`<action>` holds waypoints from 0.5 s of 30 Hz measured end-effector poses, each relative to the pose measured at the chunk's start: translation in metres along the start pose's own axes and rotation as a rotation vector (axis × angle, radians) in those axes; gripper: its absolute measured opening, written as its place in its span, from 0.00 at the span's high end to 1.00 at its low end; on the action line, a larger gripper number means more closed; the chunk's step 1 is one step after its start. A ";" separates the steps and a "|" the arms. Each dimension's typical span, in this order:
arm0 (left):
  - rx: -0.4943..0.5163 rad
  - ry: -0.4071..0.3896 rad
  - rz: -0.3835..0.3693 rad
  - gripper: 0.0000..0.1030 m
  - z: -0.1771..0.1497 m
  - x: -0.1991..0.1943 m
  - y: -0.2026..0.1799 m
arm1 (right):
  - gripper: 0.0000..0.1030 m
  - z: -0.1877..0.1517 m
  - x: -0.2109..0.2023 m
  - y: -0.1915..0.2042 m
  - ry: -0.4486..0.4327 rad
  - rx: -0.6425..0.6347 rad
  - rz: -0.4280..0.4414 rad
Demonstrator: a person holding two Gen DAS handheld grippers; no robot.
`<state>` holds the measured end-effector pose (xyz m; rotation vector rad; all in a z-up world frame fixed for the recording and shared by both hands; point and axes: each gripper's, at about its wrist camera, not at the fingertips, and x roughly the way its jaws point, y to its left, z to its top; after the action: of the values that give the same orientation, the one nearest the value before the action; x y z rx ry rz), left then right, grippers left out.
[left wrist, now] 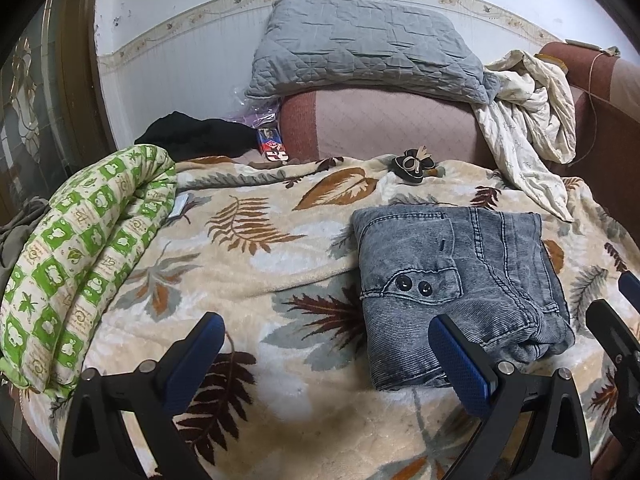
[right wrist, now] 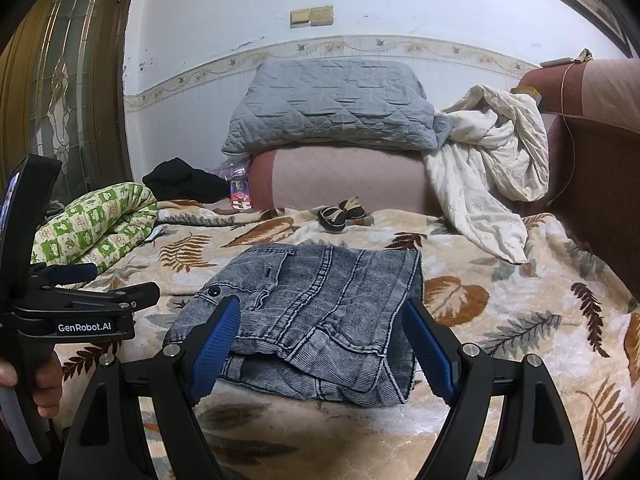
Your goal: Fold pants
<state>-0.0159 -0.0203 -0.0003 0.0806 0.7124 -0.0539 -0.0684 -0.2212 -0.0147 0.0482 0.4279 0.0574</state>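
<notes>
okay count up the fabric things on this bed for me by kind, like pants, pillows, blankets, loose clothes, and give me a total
Folded pants: 1
Pillows: 1, the grey quilted pillow
Blankets: 2, the leaf-print blanket as the cover and the rolled green-checked blanket
Loose cloth: 2, the white floral cloth and the black garment
Total: 6

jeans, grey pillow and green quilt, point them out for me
jeans [right wrist: 320, 312], right wrist view, middle of the folded stack
grey pillow [left wrist: 360, 44], left wrist view, centre of its face
green quilt [left wrist: 80, 248], left wrist view, middle of the roll
</notes>
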 end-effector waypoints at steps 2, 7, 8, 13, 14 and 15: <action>0.000 0.001 0.001 0.00 0.000 0.000 0.000 | 0.19 0.000 0.000 0.000 -0.001 -0.001 0.000; 0.008 0.006 0.007 0.00 0.000 0.001 -0.001 | 0.19 0.000 -0.001 -0.001 -0.001 0.001 0.000; 0.010 0.007 0.008 0.00 0.001 0.002 -0.001 | 0.19 0.001 -0.001 -0.001 -0.001 0.001 0.000; 0.014 0.007 0.013 0.00 0.000 0.002 -0.001 | 0.19 0.001 -0.001 -0.002 -0.001 0.000 -0.002; 0.013 0.007 0.013 0.00 0.000 0.002 -0.001 | 0.19 0.001 -0.001 -0.002 -0.001 0.001 -0.001; 0.015 0.008 0.014 0.00 0.000 0.002 -0.001 | 0.19 0.001 -0.001 -0.002 0.000 0.000 -0.001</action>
<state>-0.0142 -0.0215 -0.0015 0.1001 0.7194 -0.0457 -0.0688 -0.2229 -0.0136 0.0480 0.4277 0.0560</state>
